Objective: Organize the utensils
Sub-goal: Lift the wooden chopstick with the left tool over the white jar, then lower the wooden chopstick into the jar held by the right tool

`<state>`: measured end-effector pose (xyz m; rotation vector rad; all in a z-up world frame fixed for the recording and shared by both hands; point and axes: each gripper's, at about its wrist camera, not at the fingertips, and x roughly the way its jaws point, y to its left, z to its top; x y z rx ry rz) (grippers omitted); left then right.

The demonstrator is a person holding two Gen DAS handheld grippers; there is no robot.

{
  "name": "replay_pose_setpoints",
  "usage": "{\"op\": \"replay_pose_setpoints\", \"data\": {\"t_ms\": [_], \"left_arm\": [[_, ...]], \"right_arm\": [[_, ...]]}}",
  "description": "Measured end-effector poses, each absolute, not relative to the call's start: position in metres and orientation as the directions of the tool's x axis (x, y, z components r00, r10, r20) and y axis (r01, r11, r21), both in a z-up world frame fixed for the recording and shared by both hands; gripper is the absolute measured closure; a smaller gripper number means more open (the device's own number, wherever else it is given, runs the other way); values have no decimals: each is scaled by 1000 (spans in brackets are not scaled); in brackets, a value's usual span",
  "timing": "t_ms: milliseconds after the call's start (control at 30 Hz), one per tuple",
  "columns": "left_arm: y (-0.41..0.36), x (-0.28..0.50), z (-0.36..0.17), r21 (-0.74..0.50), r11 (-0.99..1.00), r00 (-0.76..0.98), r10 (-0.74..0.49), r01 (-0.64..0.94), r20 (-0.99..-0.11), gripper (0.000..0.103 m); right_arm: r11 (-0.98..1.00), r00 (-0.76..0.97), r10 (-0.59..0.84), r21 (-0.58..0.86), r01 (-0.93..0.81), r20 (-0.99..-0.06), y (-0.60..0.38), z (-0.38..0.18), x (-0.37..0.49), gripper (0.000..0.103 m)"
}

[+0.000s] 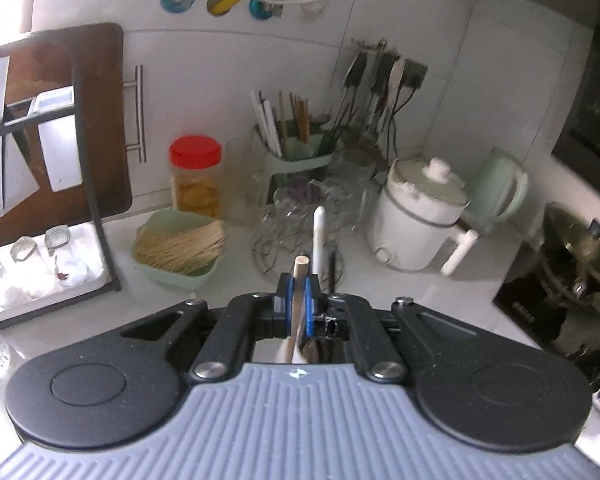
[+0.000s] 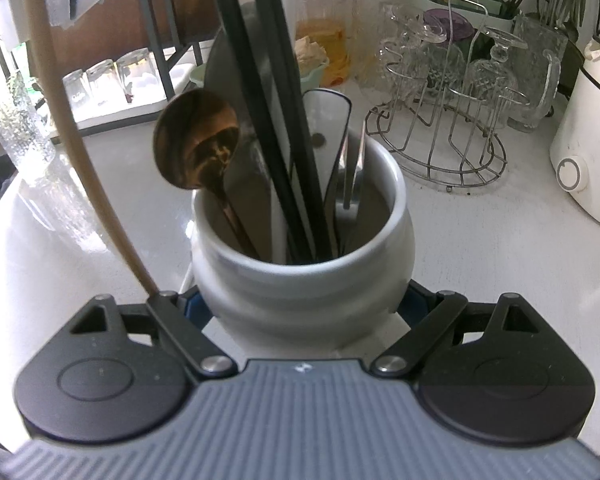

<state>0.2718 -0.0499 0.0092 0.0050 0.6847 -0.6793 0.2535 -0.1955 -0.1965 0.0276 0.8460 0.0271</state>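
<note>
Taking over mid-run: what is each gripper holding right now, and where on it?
Left gripper: shut on a wooden handle, just below its top end. Right gripper: its fingers flank the white utensil crock at its lower belly.

Left wrist view: looking forward over the counter toward the tiled back wall, from well back. Right wrist view: tilted down, close on the white crock point(image 2: 300, 264). Shared: red-lidded jar point(image 1: 196, 176) point(image 2: 322, 24), wire glass rack point(image 1: 300, 236) point(image 2: 436, 136), white cooker point(image 1: 420, 220) point(image 2: 588, 152).

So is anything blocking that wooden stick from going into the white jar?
Only partly. The white jar already holds a wooden spoon, black chopsticks and metal tongs, but its right side looks free for the wooden stick.
</note>
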Motion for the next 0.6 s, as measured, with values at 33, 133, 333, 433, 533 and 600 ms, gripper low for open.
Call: {"op": "replay_pose_setpoints", "data": {"t_ms": [33,133,333,433,533,600], "left_arm": [[-50,272,14,-208,786,573,-579,583,-580,96],[-51,270,30,-194,779,587,-588,596,-556,96],[-54,267,58,-182,765,601,-609,618,-518,96],[-57,266,70,-176,756,604,-620,631,-500,96],[-59,266,79,-177,749,606,-631,639,-484,96],[-62,266,82,-169,747,611,-634,643,-473,96]], "right_arm": [[999,664,36,36,-13,-747,-195,-197,252,11],[999,666,37,37,-14,-745,-195,-197,251,11],[999,666,37,36,-14,-745,-195,-196,251,11],[999,666,37,37,-14,-745,-194,-196,251,11],[999,667,36,37,-13,-745,-194,-196,252,11],[999,666,36,37,-13,-745,-194,-196,252,11]]}}
